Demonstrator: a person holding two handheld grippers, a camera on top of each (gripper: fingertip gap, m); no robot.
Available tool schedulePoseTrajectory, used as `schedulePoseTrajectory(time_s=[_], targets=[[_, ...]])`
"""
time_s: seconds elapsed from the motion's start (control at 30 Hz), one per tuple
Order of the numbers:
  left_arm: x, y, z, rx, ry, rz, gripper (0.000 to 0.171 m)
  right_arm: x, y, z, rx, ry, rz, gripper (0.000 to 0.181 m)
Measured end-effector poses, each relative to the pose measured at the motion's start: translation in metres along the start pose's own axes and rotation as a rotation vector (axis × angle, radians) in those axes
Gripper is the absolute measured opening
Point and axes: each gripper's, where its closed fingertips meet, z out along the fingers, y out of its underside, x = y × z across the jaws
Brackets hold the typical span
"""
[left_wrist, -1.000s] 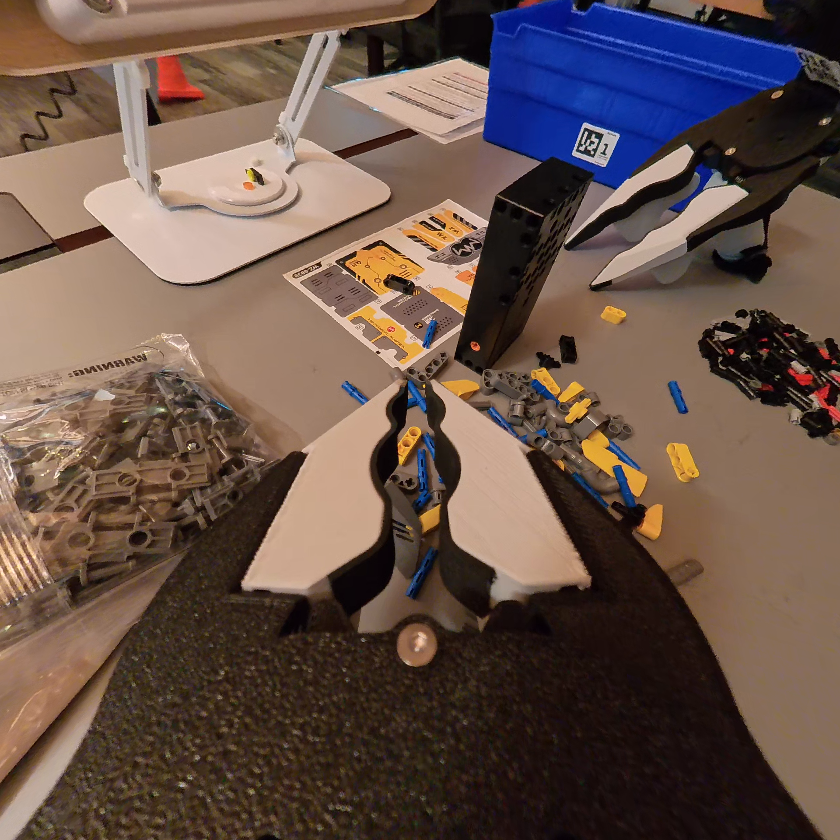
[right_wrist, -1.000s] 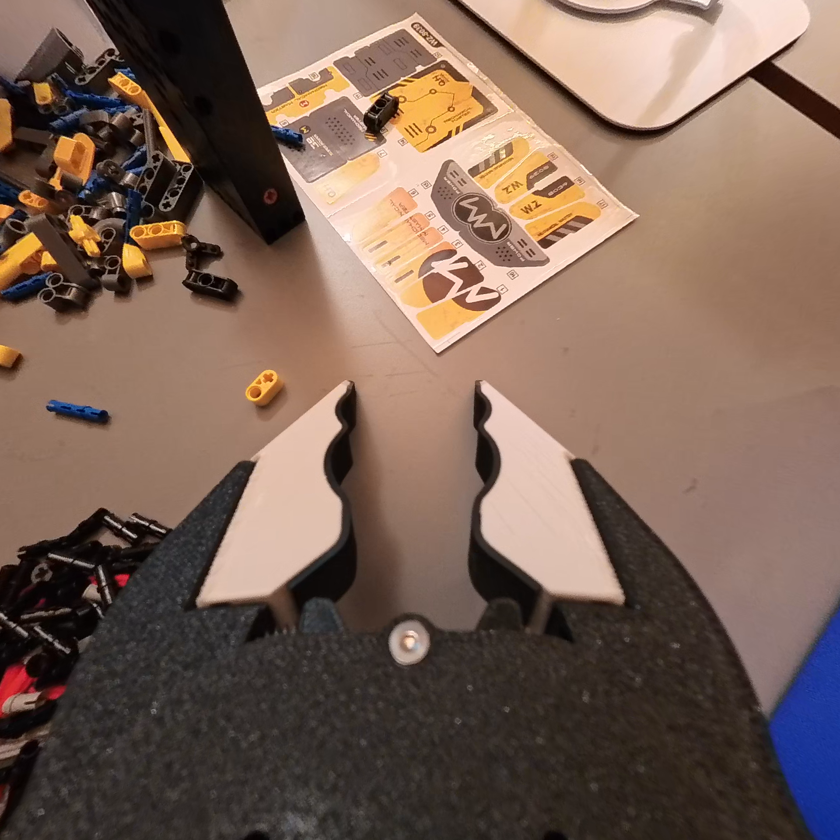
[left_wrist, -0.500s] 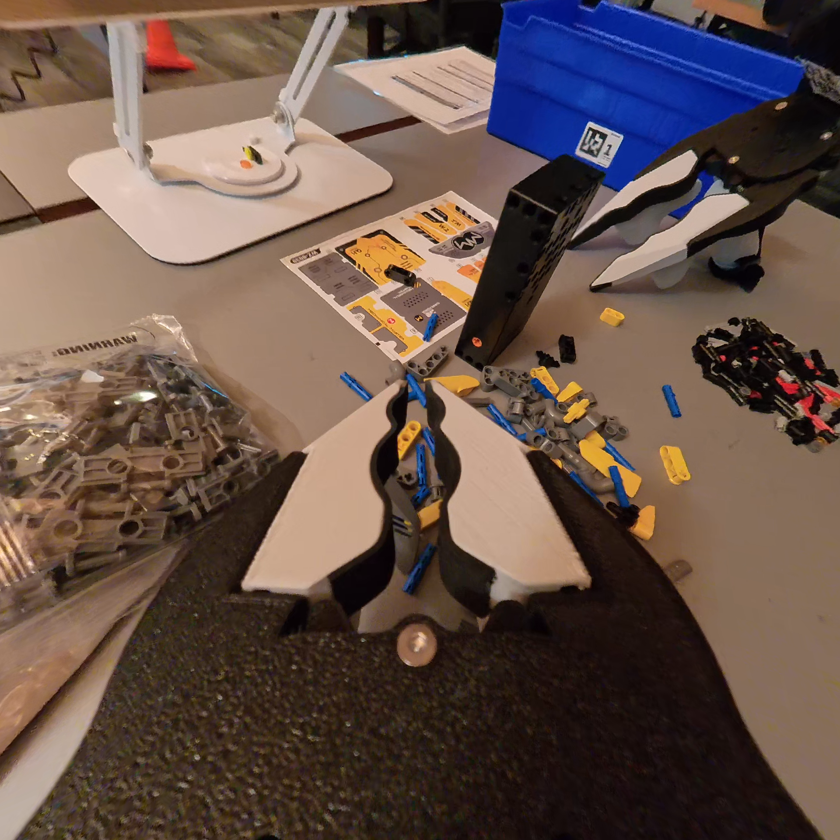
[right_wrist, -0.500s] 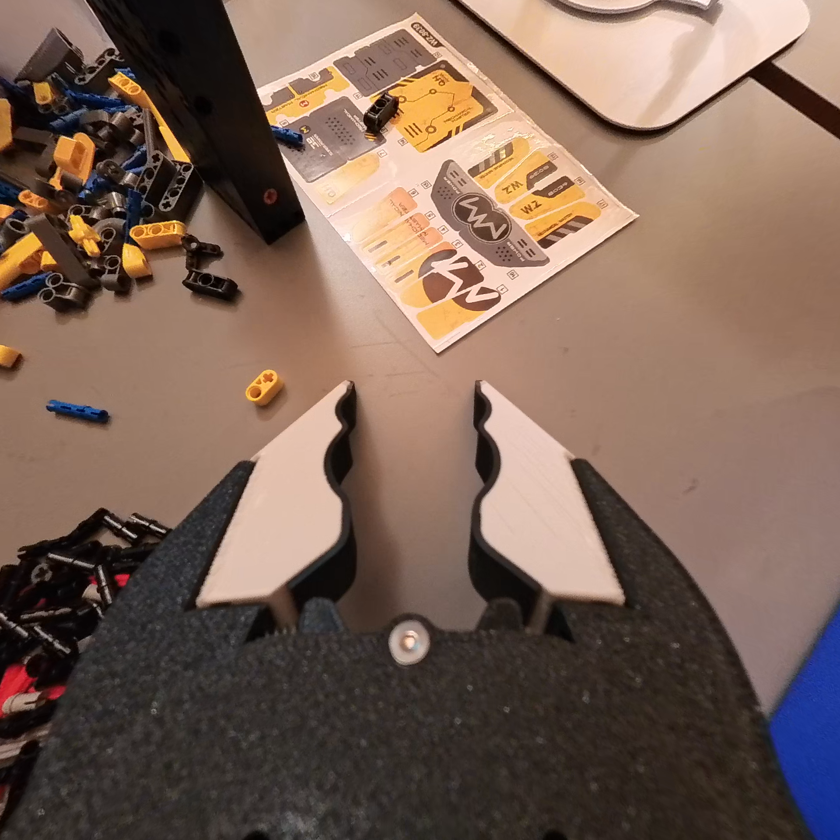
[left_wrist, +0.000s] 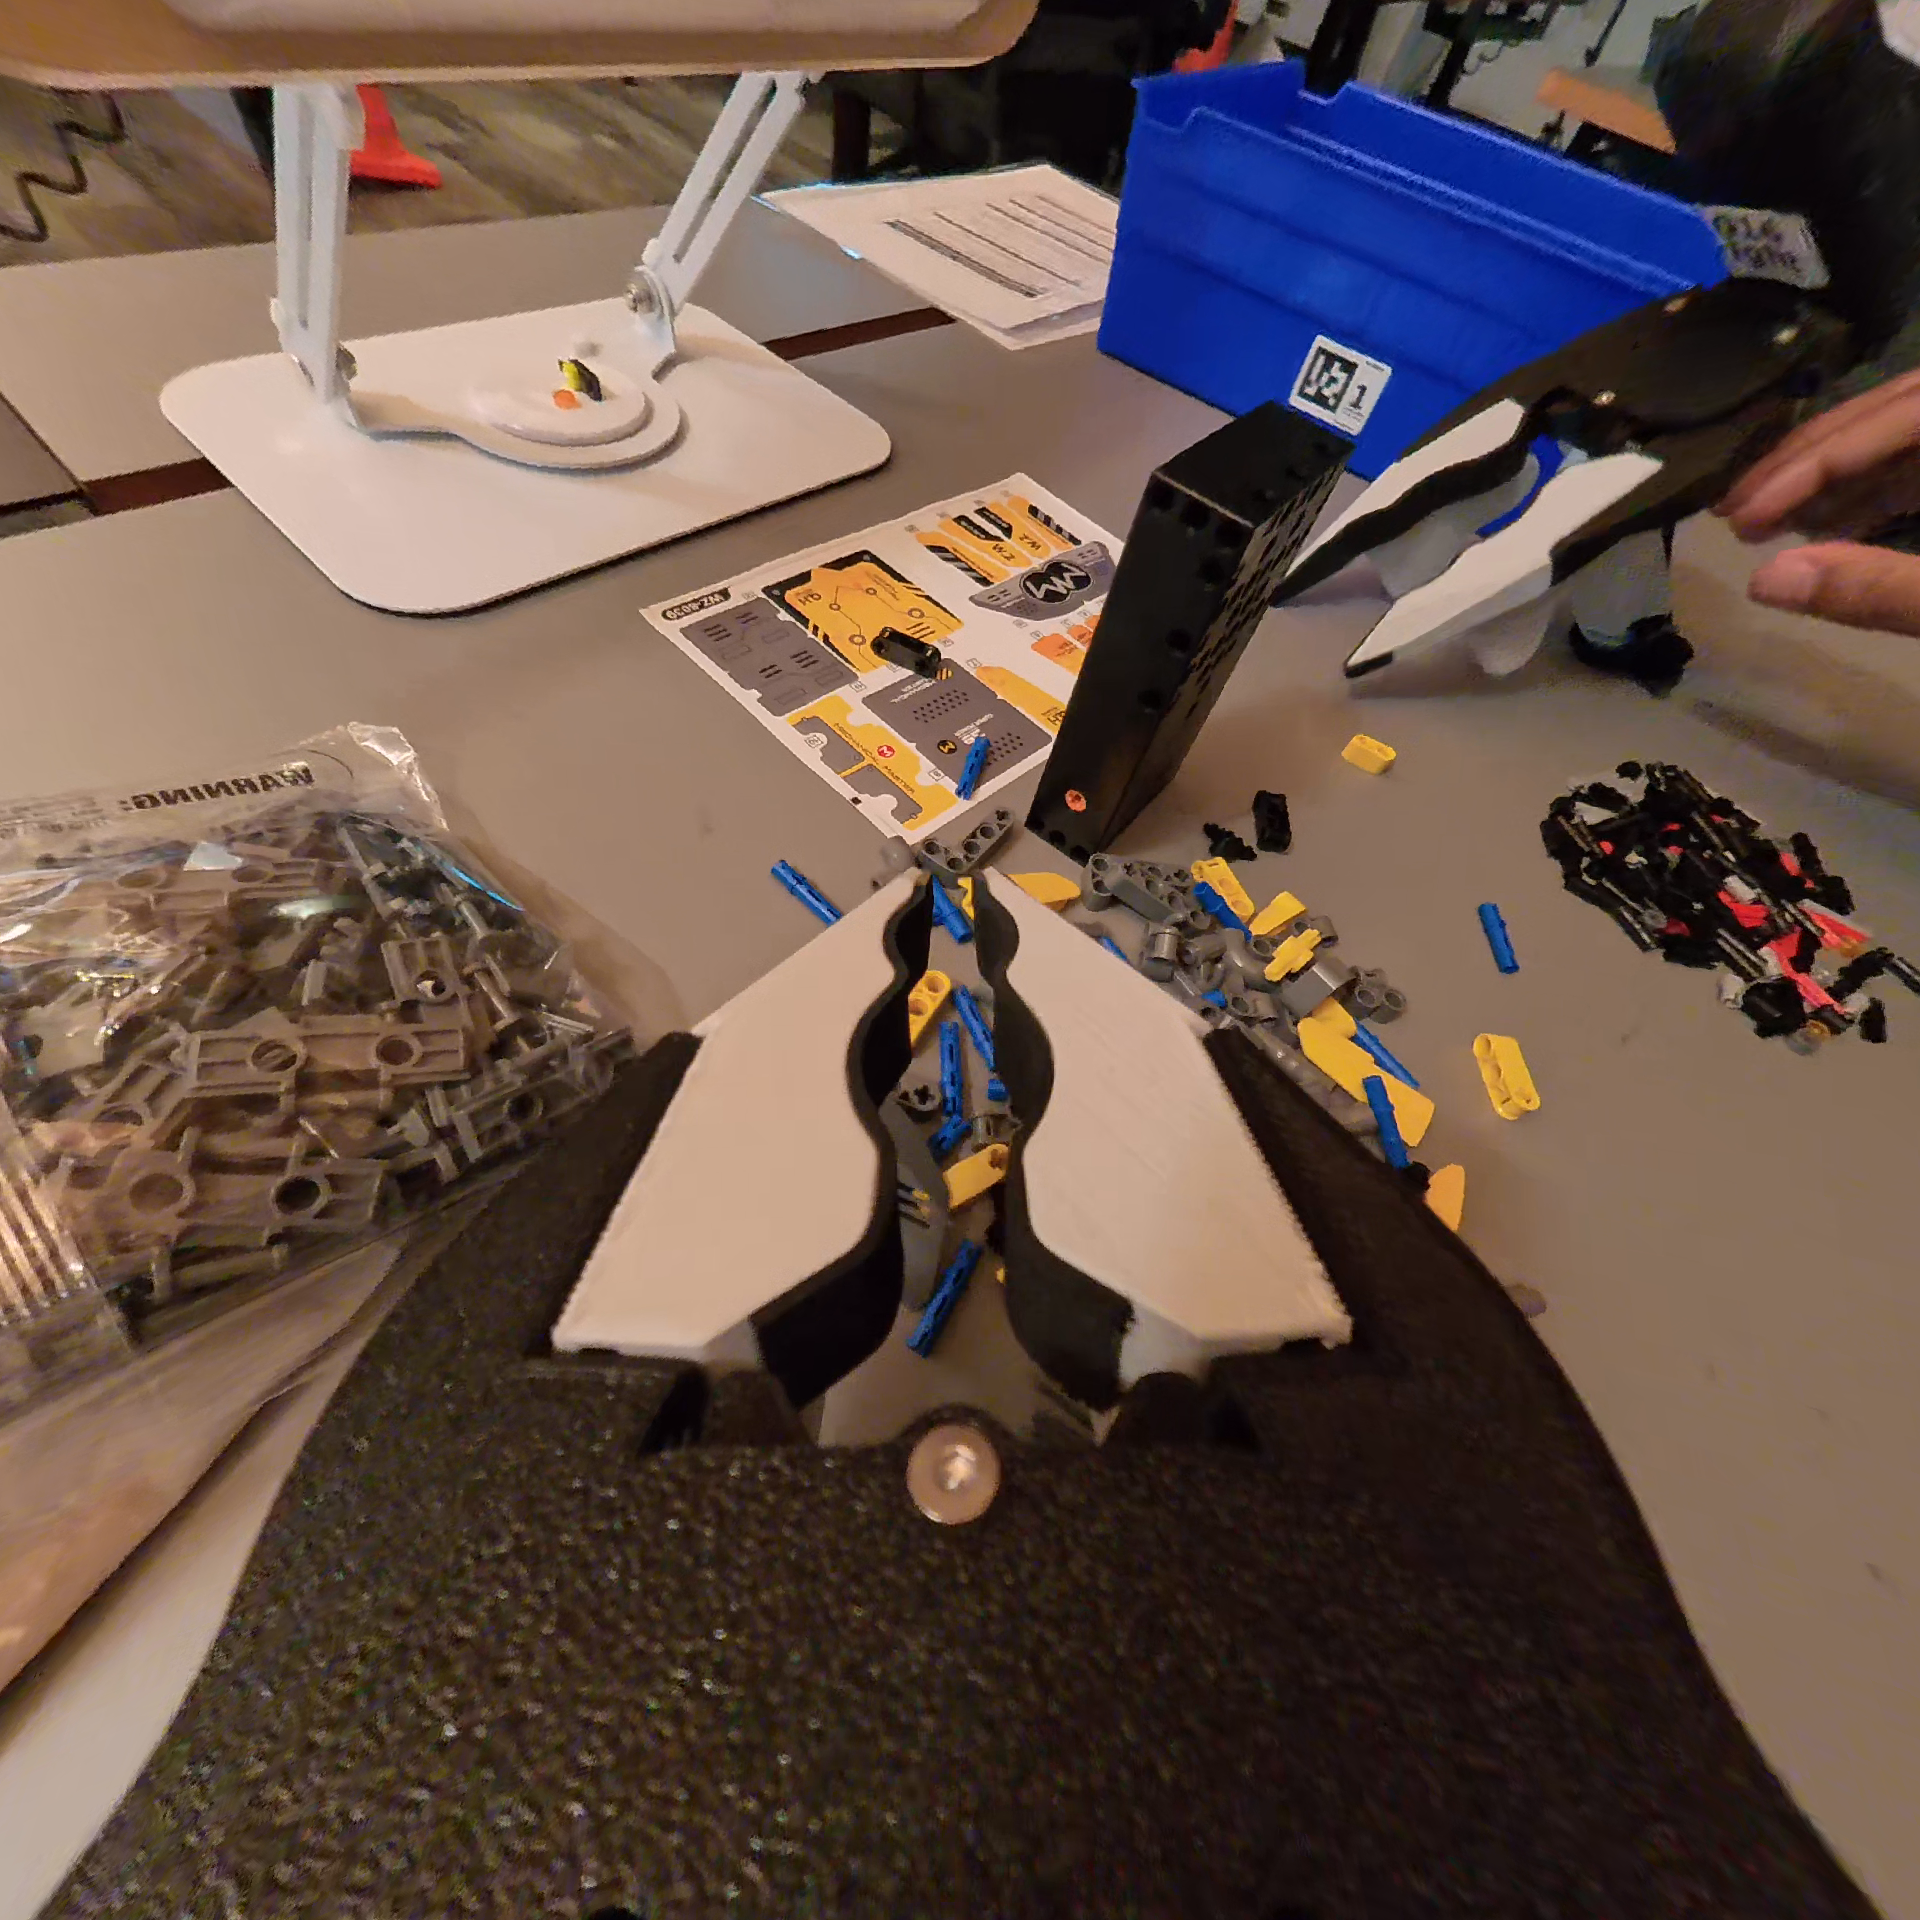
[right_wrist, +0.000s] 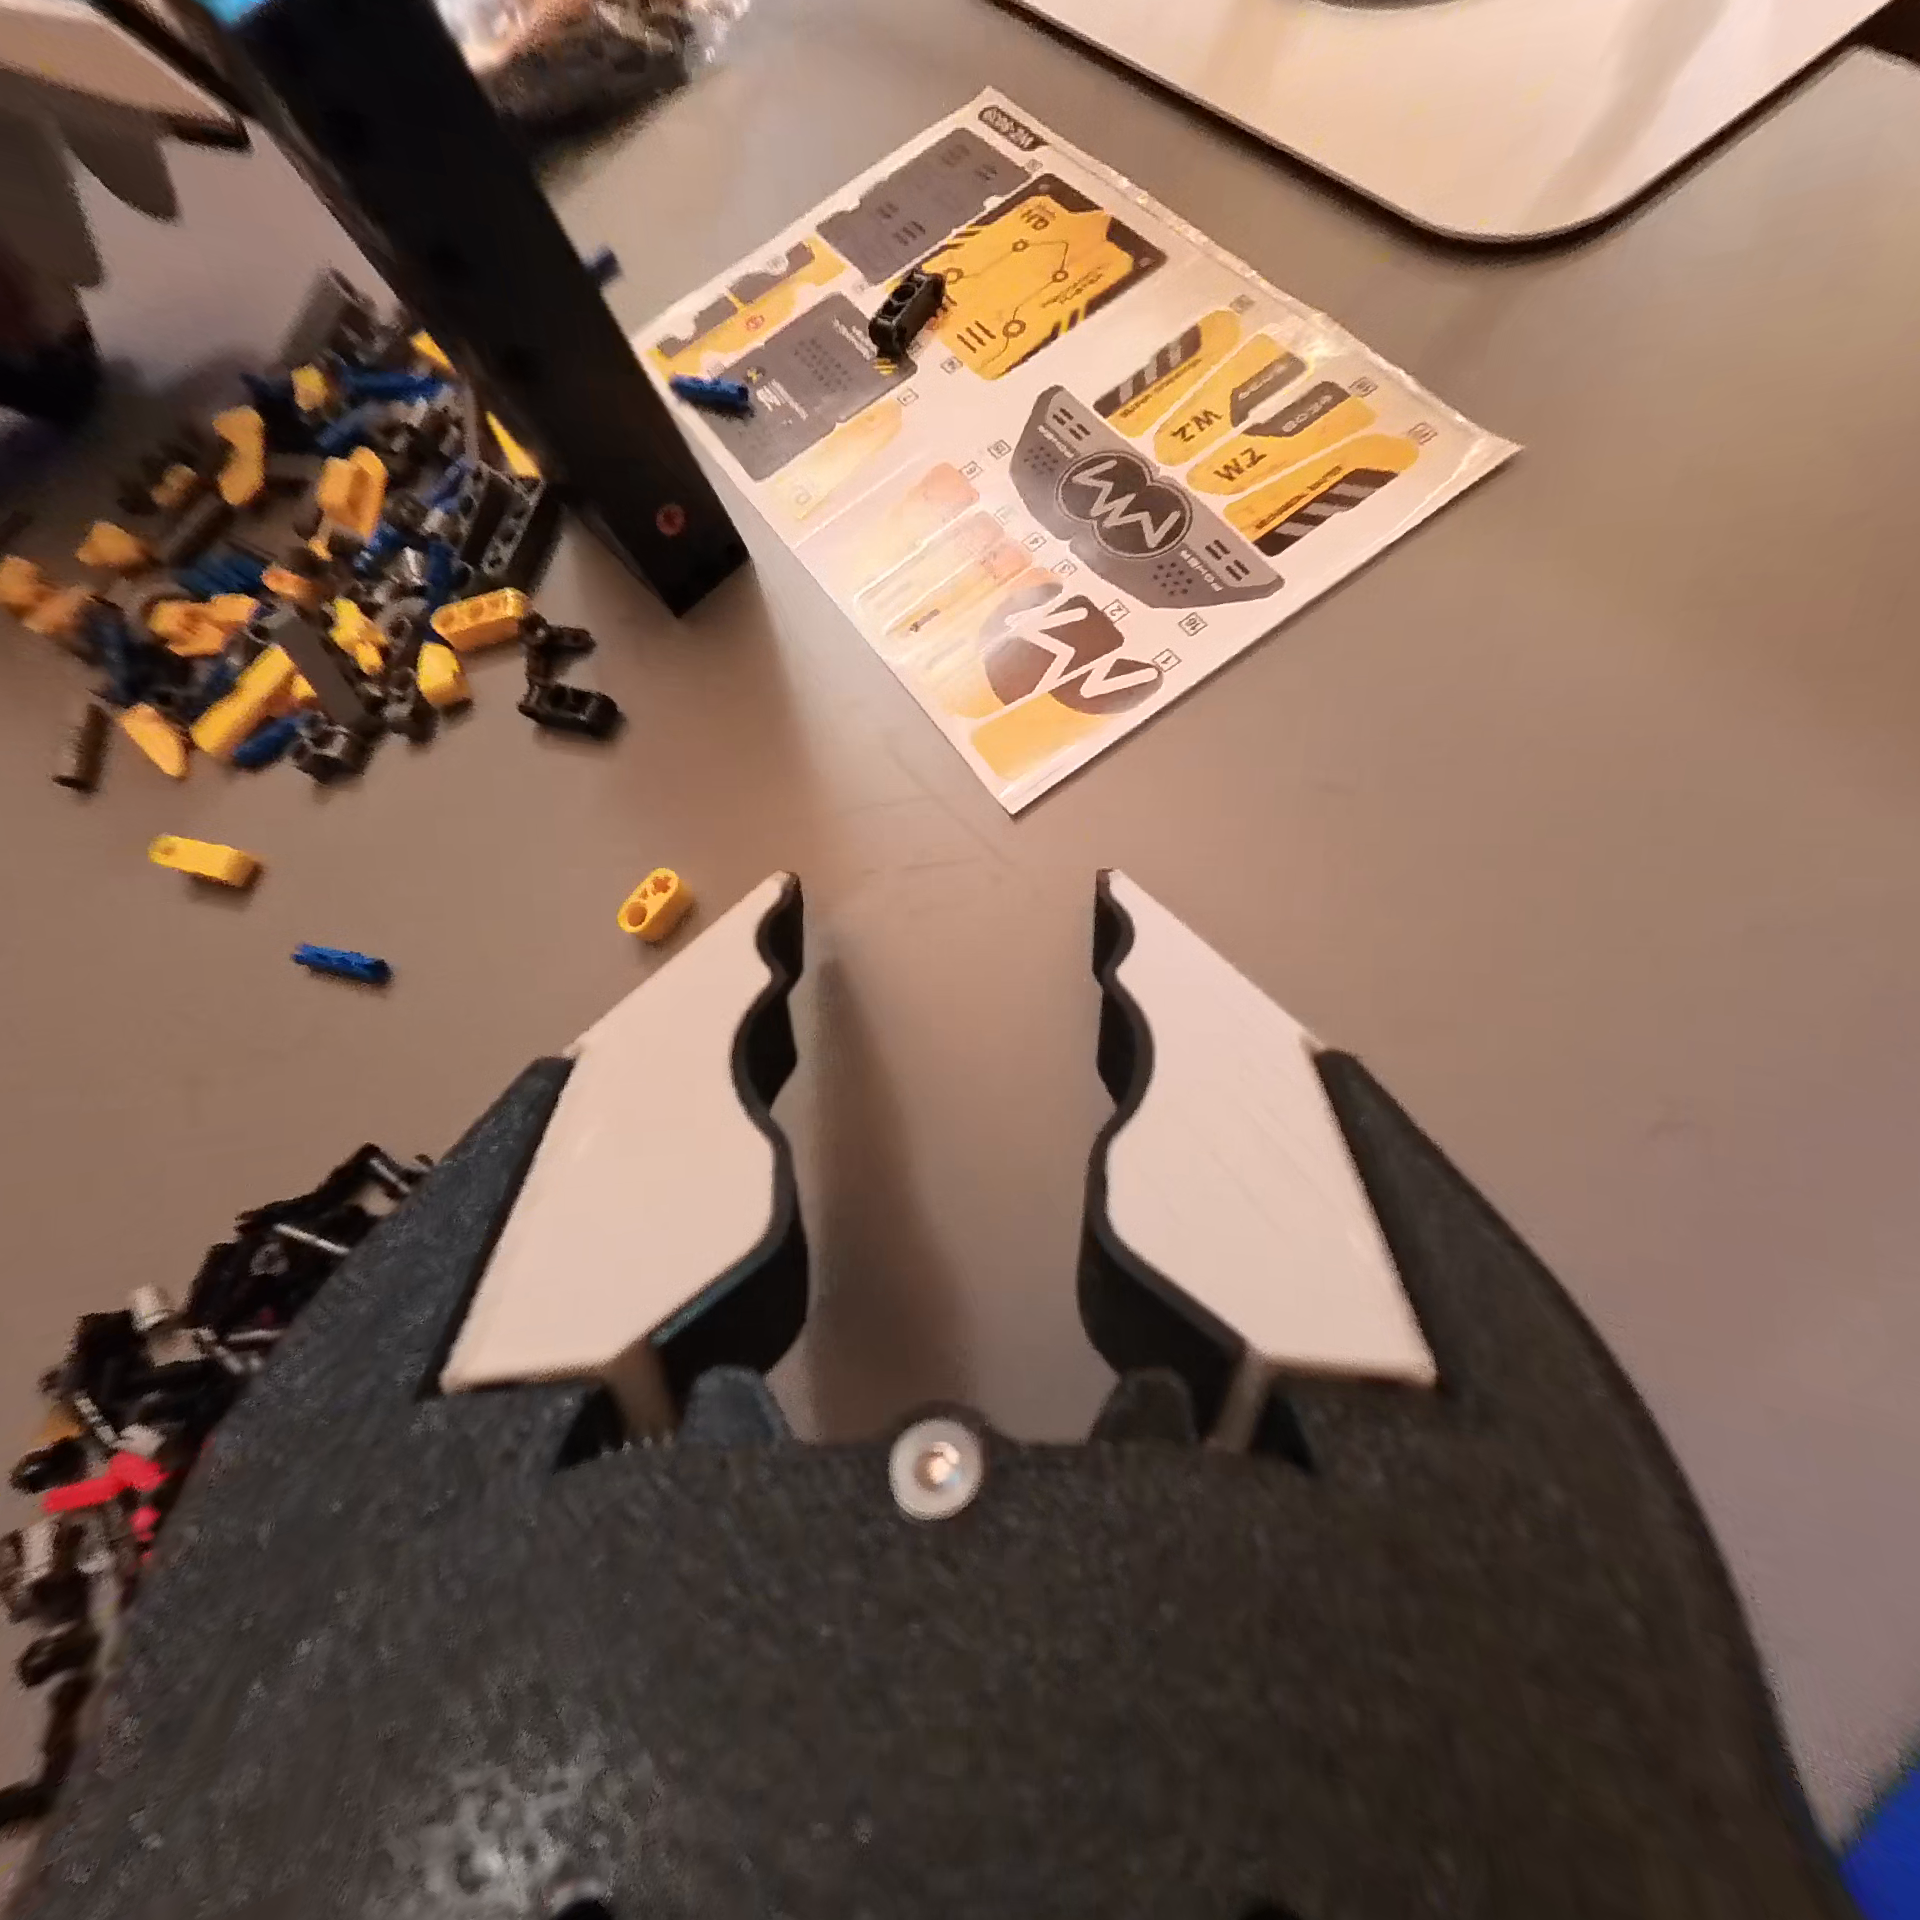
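Observation:
My left gripper (left_wrist: 951, 888) is shut and empty, hovering over a loose pile of yellow, blue and grey building pieces (left_wrist: 1247, 966). A tall black block (left_wrist: 1184, 634) stands just beyond the pile. My right gripper (right_wrist: 948, 894) is open and empty over bare grey table, with a small yellow piece (right_wrist: 655, 904) just left of its left fingertip. It also shows in the left wrist view (left_wrist: 1325, 629), to the right of the block, with a hand (left_wrist: 1839, 499) on it. A sticker sheet (right_wrist: 1039, 468) lies ahead of it, with a small black piece (right_wrist: 906, 307) on top.
A clear bag of grey pieces (left_wrist: 260, 1039) lies at the left. A pile of black and red pieces (left_wrist: 1714, 894) lies at the right. A blue bin (left_wrist: 1403, 239), a printed paper (left_wrist: 987, 239) and a white stand base (left_wrist: 520, 457) are at the back.
The right wrist view has shifted a little and is blurred by motion. A hand now shows by the right gripper. Both grippers keep the same opening.

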Motion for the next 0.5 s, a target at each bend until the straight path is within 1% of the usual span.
schedulePoseTrajectory(time_s=[0.1,0.13,0.17,0.2,0.23,0.27,0.3,0.33,0.37,0.4,0.43,0.5], targets=[[-0.003,-0.001,-0.002,0.004,-0.029,0.036,0.006,0.001,-0.005,-0.005,0.037,-0.119,0.133,0.056],[-0.003,-0.001,-0.002,0.009,-0.034,0.044,0.006,0.006,-0.008,-0.006,0.059,-0.127,0.227,0.055],[-0.003,-0.002,-0.003,0.014,-0.034,0.048,0.006,0.014,-0.015,-0.005,0.105,-0.116,0.365,0.055],[-0.003,-0.002,-0.003,0.017,-0.033,0.049,0.006,0.018,-0.027,-0.003,0.200,-0.159,0.507,0.055],[-0.003,-0.002,-0.003,0.018,-0.033,0.049,0.006,0.021,-0.041,-0.002,0.335,-0.264,0.649,0.055],[-0.003,-0.003,-0.003,0.019,-0.035,0.052,0.006,0.016,-0.049,-0.001,0.405,-0.445,0.795,0.053],[-0.003,-0.003,-0.003,0.021,-0.037,0.057,0.006,0.008,-0.063,-0.013,0.491,-0.720,0.902,0.025],[-0.003,-0.004,-0.003,0.022,-0.040,0.063,0.006,0.009,-0.078,-0.033,0.567,-0.918,0.955,0.029],[-0.003,-0.004,-0.003,0.023,-0.043,0.069,0.006,0.007,-0.075,-0.031,0.510,-0.939,0.950,0.033],[-0.003,-0.004,-0.002,0.022,-0.046,0.074,0.006,0.002,-0.075,-0.033,0.494,-0.979,0.919,0.056],[-0.003,-0.003,-0.002,0.020,-0.048,0.079,0.006,0.000,-0.075,-0.033,0.499,-0.980,0.893,0.065],[-0.003,-0.003,-0.002,0.019,-0.052,0.083,0.006,0.004,-0.077,-0.031,0.535,-0.939,0.904,0.060]])
